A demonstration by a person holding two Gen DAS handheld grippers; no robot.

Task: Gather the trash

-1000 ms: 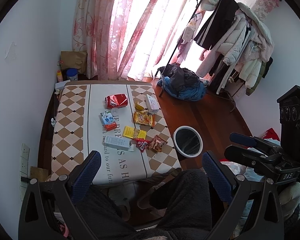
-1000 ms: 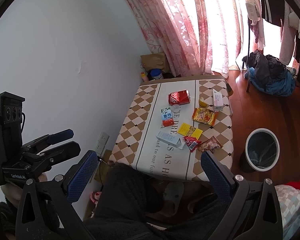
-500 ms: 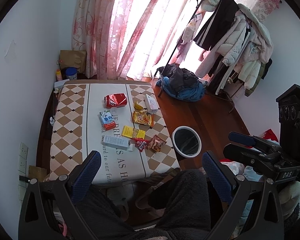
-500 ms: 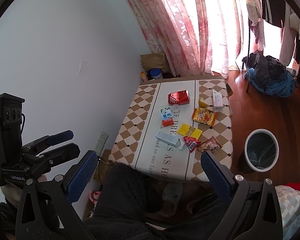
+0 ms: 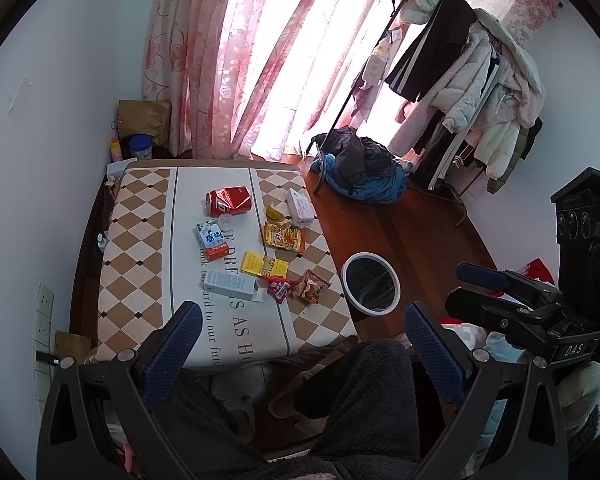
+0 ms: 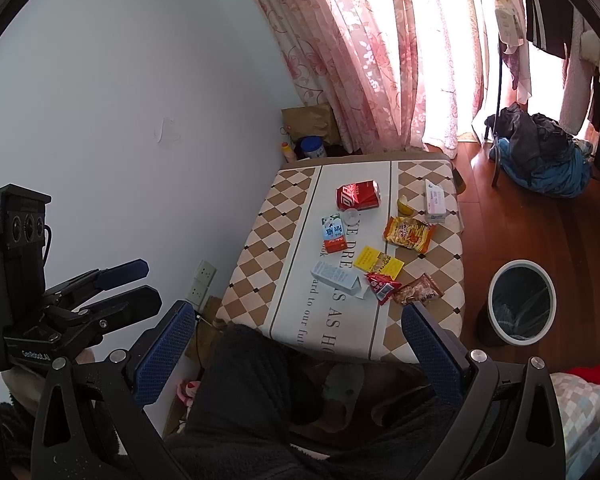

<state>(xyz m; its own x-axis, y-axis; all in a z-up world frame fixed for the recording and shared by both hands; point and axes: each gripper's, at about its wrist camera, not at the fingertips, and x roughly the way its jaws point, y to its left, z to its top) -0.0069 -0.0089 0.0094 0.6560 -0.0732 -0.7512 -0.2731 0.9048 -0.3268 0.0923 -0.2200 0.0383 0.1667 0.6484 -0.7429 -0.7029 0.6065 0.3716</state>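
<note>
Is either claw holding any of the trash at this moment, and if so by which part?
Nothing is held. The left claw and the right claw are both open and empty, above the table; the trash lies there untouched.

Wrappers (image 5: 284, 237) lie on the table (image 5: 140, 240); bin (image 5: 371, 283) stands right.
</note>
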